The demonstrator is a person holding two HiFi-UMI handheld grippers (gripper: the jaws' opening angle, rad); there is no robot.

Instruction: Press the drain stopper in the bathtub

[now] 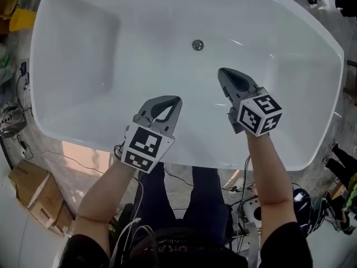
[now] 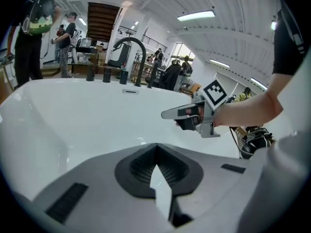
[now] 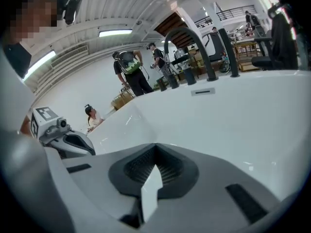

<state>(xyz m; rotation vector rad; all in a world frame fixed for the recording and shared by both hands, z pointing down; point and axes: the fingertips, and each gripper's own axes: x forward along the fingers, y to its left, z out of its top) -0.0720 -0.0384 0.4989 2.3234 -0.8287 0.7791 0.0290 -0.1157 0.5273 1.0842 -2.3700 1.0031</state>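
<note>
The white bathtub fills the head view, and its round chrome drain stopper sits in the floor near the far wall. My right gripper hovers over the tub floor, a short way nearer and to the right of the stopper, jaws shut and empty. My left gripper is above the near rim, farther from the stopper, also shut on nothing. In the left gripper view my left gripper points across the basin and shows my right gripper. The right gripper view shows my right gripper and my left gripper. Neither gripper view shows the stopper.
A black arched faucet with dark handles stands on the tub's far rim, also in the right gripper view as the faucet. An overflow plate is on the far wall. Cardboard boxes and cables lie on the floor. People stand beyond the tub.
</note>
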